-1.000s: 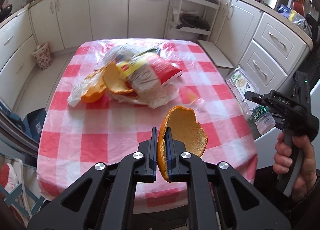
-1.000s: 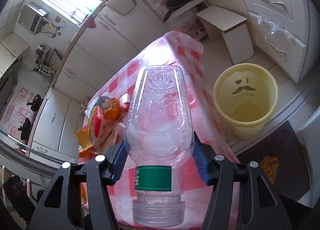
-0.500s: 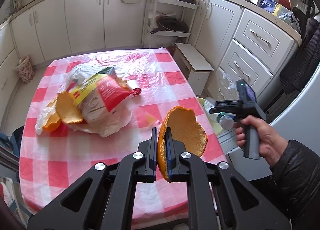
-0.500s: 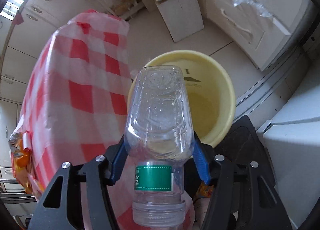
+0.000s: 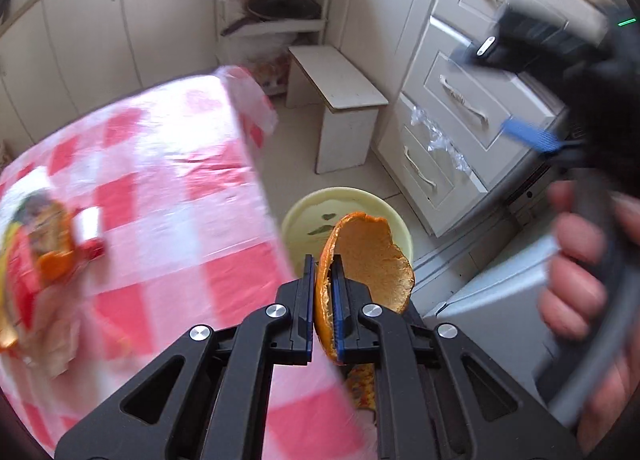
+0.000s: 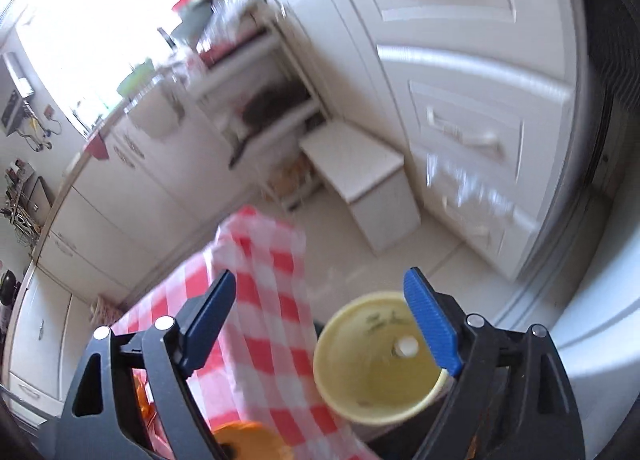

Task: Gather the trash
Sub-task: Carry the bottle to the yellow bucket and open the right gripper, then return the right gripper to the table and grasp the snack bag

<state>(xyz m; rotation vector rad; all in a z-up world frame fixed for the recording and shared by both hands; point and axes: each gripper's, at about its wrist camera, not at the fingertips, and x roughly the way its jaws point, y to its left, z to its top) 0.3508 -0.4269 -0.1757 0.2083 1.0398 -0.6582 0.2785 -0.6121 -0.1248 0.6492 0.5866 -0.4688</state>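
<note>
**Bottle dropped, peel over the bin**

The bottle has left the right gripper (image 6: 318, 320) since half a second ago; its jaws are opening with nothing between them, and only a white cap-like spot (image 6: 406, 347) shows inside the yellow bin (image 6: 348, 400). The left gripper (image 5: 323, 300) has swung from above the worktop (image 5: 160, 188) to its edge and is clenched on an orange peel (image 5: 372, 260), held upright over the bin (image 5: 304, 220). The bin stands on the floor at the worktop's 3 o'clock side. More wrappers and peel (image 5: 44, 256) lie on the checked cloth at 9 o'clock, blurred. A hand (image 5: 580, 280) grips the right gripper's handle.
</note>
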